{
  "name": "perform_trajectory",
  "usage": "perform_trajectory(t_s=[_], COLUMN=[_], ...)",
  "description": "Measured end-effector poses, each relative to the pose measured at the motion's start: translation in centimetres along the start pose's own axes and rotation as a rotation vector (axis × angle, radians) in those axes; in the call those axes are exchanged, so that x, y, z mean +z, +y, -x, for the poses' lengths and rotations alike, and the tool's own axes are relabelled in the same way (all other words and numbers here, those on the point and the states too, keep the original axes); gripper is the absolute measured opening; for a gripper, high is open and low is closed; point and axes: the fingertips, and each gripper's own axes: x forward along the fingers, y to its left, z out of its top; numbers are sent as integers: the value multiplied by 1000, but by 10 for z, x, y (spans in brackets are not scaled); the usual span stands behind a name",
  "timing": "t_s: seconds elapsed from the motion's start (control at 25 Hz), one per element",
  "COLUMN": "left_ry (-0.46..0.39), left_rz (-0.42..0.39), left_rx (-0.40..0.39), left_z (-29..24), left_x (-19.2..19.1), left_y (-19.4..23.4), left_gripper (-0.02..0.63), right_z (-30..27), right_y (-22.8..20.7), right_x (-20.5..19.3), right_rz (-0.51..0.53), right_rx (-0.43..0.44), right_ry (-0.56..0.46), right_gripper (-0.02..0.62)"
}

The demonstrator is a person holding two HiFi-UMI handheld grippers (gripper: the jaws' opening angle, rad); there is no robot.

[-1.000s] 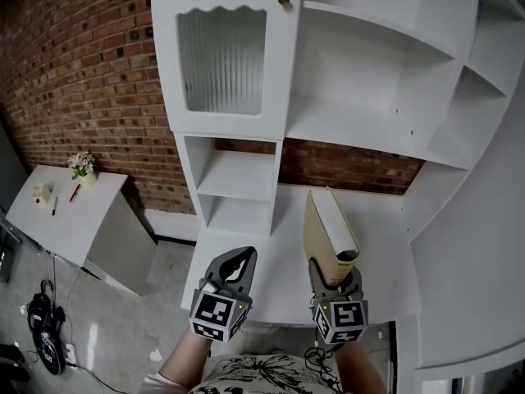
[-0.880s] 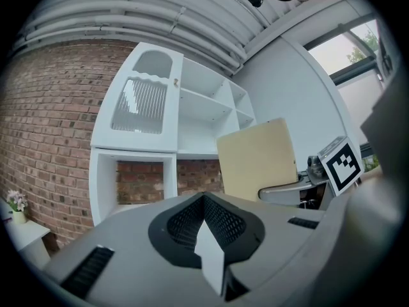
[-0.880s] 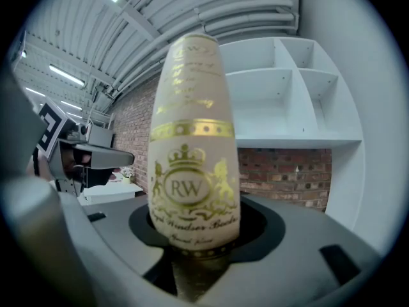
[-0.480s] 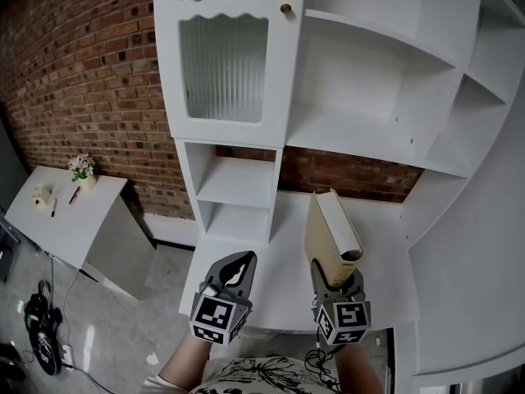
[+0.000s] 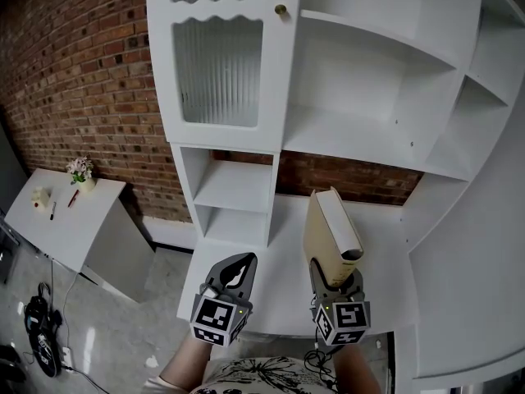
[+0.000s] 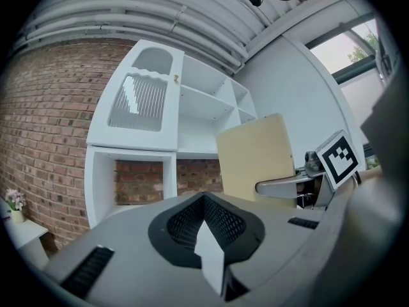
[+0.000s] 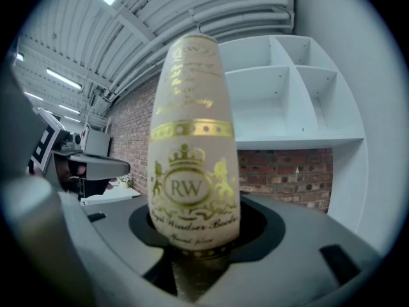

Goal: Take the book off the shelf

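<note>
A cream book [image 5: 326,235] with a gilt crest on its spine [image 7: 192,158] stands upright in my right gripper [image 5: 335,279], which is shut on its lower end. The book hangs over the white desk top [image 5: 283,257], in front of the empty white shelves [image 5: 361,134] and apart from them. In the left gripper view the book's cover [image 6: 254,160] shows beside the right gripper [image 6: 281,185]. My left gripper [image 5: 237,266] is level to the left of the book, its jaws together, with nothing in them.
A tall white cabinet with a ribbed glass door [image 5: 217,68] and two open cubbies [image 5: 234,189] stands left of the shelves. The brick wall [image 5: 74,80] runs behind. A small white table [image 5: 61,220] with a flower pot [image 5: 80,169] stands low at the left.
The right gripper with the book has shifted only slightly. The left gripper has kept still, and the view has drifted a little.
</note>
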Motion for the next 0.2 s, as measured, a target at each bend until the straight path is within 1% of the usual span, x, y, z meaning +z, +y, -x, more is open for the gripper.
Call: perform_trajectory(t_s=[0.2], left_ry=[1], left_rz=[-1], left_rx=[2], left_z=[-7], left_x=[-1], left_y=[3], left_gripper=[13], right_z=[-7], right_y=[-4], right_x=[-1], right_rz=[-11], right_rx=[1], right_ry=[2], right_gripper=[218])
